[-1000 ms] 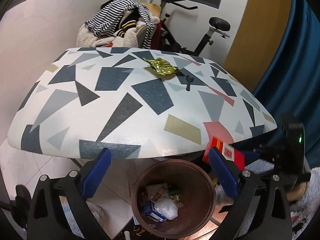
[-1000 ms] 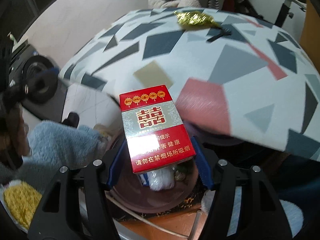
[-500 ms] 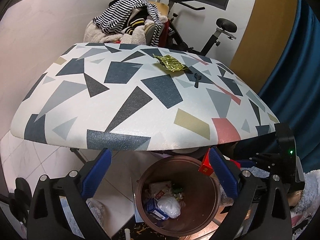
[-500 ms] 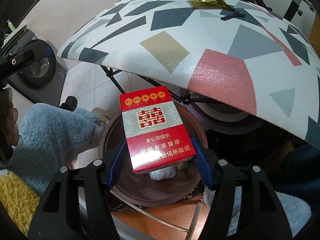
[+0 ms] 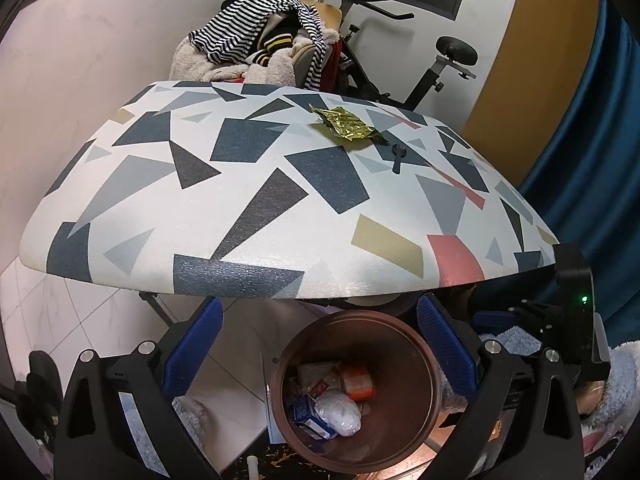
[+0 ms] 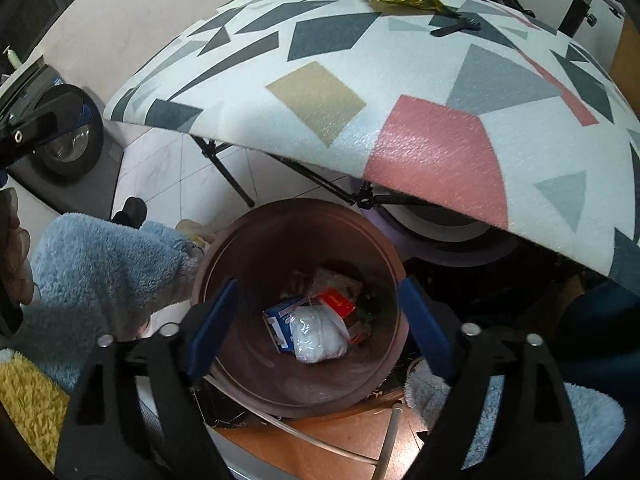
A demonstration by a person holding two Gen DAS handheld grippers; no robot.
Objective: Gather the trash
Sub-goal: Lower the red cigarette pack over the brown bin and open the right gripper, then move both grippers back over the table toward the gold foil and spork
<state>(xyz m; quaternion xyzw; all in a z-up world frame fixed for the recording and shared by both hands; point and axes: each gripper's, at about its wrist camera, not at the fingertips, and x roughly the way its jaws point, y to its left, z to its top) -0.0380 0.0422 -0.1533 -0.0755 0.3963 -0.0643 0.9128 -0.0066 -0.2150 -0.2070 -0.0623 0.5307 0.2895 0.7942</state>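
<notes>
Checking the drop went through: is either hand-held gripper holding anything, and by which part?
Nothing is held. The right hand-held gripper and left hand-held gripper are both open above the round brown trash bin.

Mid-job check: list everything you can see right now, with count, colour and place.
trash bin: one, brown, on the floor under the table's near edge
red pack: one, red, inside the bin among the other trash
white bag: one, white, in the bin
blue carton: one, blue and white, in the bin beside the bag
gold wrapper: one, gold, far side of the table
black tool: one, black, on the table beside the wrapper
table: one, white with coloured shapes
left gripper: open, empty, above the bin
right gripper: open, empty, over the bin
</notes>
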